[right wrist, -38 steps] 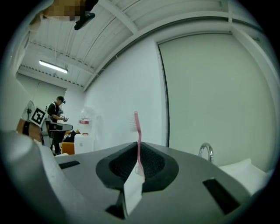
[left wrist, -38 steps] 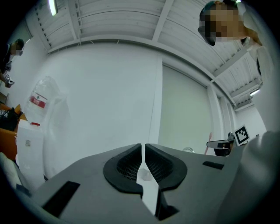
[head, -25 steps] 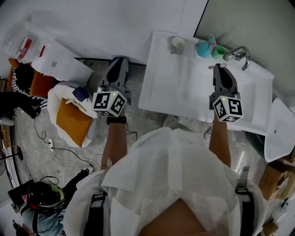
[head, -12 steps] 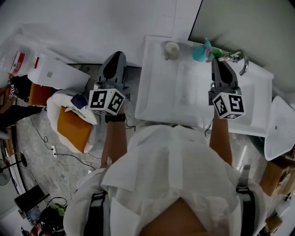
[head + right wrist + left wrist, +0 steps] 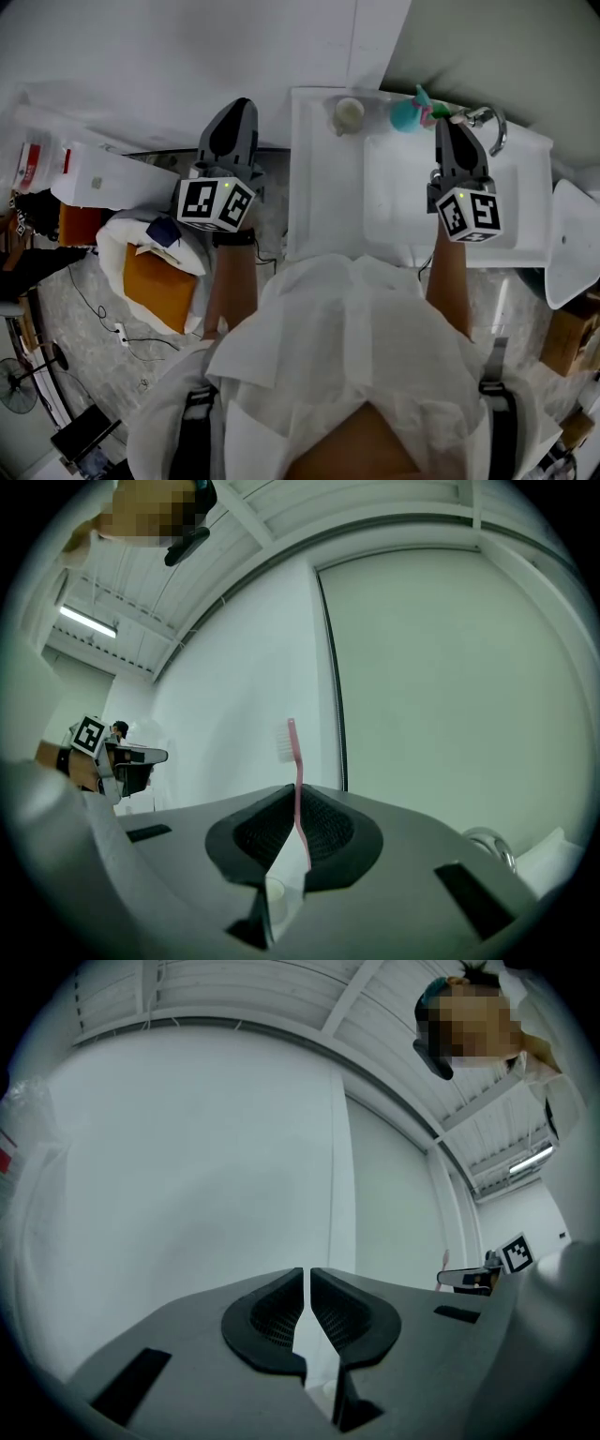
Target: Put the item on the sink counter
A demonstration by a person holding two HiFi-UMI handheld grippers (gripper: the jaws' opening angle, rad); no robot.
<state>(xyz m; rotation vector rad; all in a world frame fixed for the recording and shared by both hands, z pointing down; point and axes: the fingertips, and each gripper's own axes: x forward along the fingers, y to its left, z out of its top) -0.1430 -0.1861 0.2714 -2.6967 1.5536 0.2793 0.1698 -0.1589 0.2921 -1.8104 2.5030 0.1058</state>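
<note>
A pink toothbrush [image 5: 294,766] stands upright between the jaws of my right gripper [image 5: 296,794], bristles at the top and facing left. The gripper is shut on its handle. In the head view my right gripper [image 5: 449,125] hangs over the back of the white sink [image 5: 328,211], close to the chrome faucet [image 5: 487,116]. My left gripper [image 5: 235,109] is out to the left of the sink, over the floor. Its jaws [image 5: 307,1274] are shut with nothing between them. The toothbrush is hard to make out in the head view.
On the sink's back ledge stand a small white cup [image 5: 348,113] and a teal object [image 5: 407,113]. A white box [image 5: 103,178] and an orange bag [image 5: 157,274] lie on the floor at the left. A white lid [image 5: 572,246] is at the right edge.
The head view has shifted so the sink now lies more squarely below. Both grippers keep their poses; the right one sits slightly nearer the faucet, still shut on the toothbrush.
</note>
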